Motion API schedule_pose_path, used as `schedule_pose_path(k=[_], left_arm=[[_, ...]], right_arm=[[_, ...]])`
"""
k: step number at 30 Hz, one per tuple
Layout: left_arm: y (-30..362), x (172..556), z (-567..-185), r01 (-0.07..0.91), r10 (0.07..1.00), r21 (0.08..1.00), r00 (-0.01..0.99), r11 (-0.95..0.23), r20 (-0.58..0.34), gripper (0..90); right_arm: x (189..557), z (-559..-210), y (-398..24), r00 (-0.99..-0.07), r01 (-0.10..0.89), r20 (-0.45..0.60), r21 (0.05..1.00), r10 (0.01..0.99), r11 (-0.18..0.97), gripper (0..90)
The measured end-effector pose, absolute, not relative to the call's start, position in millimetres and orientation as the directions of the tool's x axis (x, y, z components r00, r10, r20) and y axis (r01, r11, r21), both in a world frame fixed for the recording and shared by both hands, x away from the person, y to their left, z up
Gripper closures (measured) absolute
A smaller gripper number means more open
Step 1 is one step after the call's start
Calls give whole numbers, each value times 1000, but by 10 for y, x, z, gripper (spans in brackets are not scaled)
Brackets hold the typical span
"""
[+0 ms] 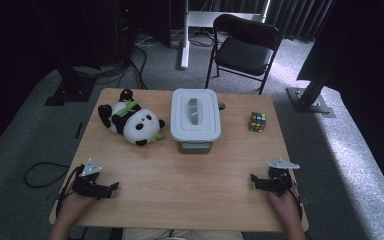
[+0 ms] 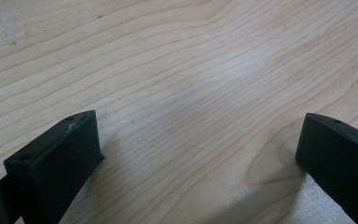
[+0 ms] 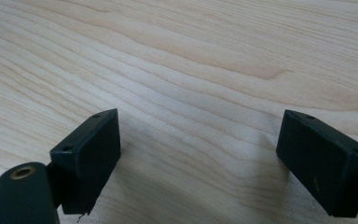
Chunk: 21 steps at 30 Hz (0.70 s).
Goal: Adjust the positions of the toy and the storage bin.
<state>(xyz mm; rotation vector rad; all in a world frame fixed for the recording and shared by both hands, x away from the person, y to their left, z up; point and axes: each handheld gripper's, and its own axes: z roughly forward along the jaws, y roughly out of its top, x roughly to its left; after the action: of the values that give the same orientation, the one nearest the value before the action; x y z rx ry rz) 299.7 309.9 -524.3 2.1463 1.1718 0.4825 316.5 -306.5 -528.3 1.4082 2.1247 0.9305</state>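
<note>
I'm resting left gripper (image 1: 114,187) and right gripper (image 1: 253,177) on table (image 1: 180,180), near edge, jaws gaping apart, gripping nothing. Lidded box (image 1: 195,118) sitting mid-table, well ahead, between panda (image 1: 130,121) and cube (image 1: 258,121).

Bare table (image 2: 191,70) lies between and ahead of both jaw pairs; panda (image 1: 130,122), lidded box (image 1: 195,120) and cube (image 1: 258,121) stand farther ahead.

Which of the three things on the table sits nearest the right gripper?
The puzzle cube, up the table from the right gripper; the lidded box and plush panda lie farther left.
</note>
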Motion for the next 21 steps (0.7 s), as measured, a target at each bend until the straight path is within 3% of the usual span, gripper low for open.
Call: schedule_pose_path(k=[21], left_arm=[[3013, 3041, -5241, 628, 868, 683, 495, -373, 18, 7]], right_arm=[[3168, -5281, -3019, -350, 648, 9, 724, 937, 235, 124]])
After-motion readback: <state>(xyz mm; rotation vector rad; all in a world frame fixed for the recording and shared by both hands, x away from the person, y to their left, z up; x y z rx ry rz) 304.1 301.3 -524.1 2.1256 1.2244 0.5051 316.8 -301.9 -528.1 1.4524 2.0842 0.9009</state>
